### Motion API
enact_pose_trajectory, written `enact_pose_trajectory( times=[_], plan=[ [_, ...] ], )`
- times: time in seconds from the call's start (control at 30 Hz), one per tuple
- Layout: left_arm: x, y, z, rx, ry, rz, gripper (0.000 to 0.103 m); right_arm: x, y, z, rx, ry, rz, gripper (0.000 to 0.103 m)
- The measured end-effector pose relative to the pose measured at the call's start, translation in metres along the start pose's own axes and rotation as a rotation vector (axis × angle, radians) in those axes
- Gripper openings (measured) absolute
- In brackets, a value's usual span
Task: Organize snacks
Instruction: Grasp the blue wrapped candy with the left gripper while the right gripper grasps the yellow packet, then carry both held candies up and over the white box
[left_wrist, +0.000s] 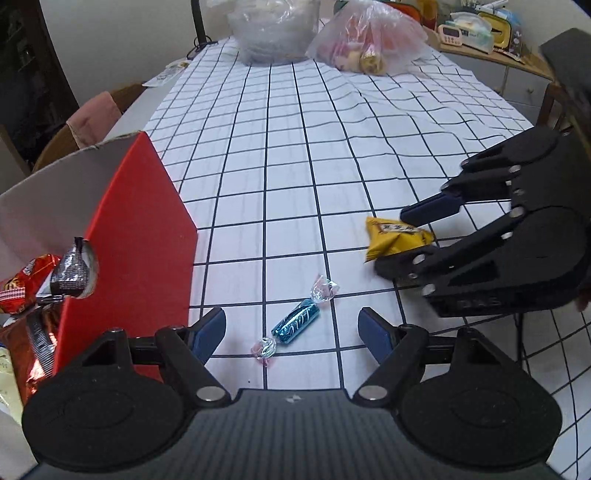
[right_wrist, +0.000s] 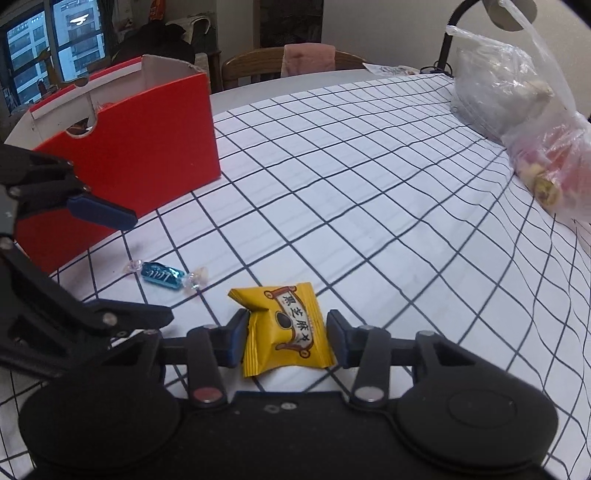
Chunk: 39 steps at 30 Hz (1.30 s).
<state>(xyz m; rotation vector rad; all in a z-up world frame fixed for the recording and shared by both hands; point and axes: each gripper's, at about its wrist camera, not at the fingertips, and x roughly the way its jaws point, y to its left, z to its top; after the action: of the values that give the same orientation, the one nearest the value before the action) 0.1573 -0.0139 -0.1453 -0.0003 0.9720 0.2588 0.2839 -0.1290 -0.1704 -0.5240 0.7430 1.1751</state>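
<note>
A blue-wrapped candy (left_wrist: 295, 326) lies on the checked tablecloth between the open fingers of my left gripper (left_wrist: 291, 334); it also shows in the right wrist view (right_wrist: 162, 275). A yellow snack packet (right_wrist: 286, 328) lies between the fingers of my right gripper (right_wrist: 286, 338), which touch its two sides; it also shows in the left wrist view (left_wrist: 395, 238). The red cardboard box (left_wrist: 136, 243) stands at the left with several wrapped snacks (left_wrist: 44, 280) inside; the right wrist view shows it too (right_wrist: 129, 155).
Two plastic bags of food (left_wrist: 365, 40) sit at the far end of the table. A lamp stem (left_wrist: 199, 22) stands at the back left. A wooden chair with a pink cloth (left_wrist: 92, 118) is beside the table. The cloth is rumpled at the far right.
</note>
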Motion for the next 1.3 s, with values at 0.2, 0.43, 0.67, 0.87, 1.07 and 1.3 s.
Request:
enact_pose_trajectory(
  times=[0.2,0.43,0.67,0.87,1.07,1.3],
  plan=[
    [0.013,0.005,0.002,-0.029,0.031,-0.047,0.063,-0.012,-0.011,-0.008,0.051,-0.017,-0.014,0.039],
    [0.009,-0.003,0.004,-0.018,0.043,-0.102,0.02,-0.019,-0.012,-0.017,0.105,-0.034,-0.019,0.036],
    [0.012,0.001,0.007,-0.045,0.068,-0.117,0.012,-0.032,0.0,-0.026,0.2,-0.041,-0.06,0.033],
    [-0.001,0.005,0.005,-0.071,0.064,-0.117,0.012,-0.056,0.019,-0.031,0.261,-0.055,-0.101,0.032],
    [-0.032,0.016,0.001,-0.103,0.053,-0.148,0.012,-0.09,0.04,-0.026,0.3,-0.072,-0.151,0.032],
    [-0.079,0.034,-0.001,-0.123,-0.004,-0.183,0.012,-0.132,0.066,-0.008,0.304,-0.131,-0.192,0.032]
  ],
)
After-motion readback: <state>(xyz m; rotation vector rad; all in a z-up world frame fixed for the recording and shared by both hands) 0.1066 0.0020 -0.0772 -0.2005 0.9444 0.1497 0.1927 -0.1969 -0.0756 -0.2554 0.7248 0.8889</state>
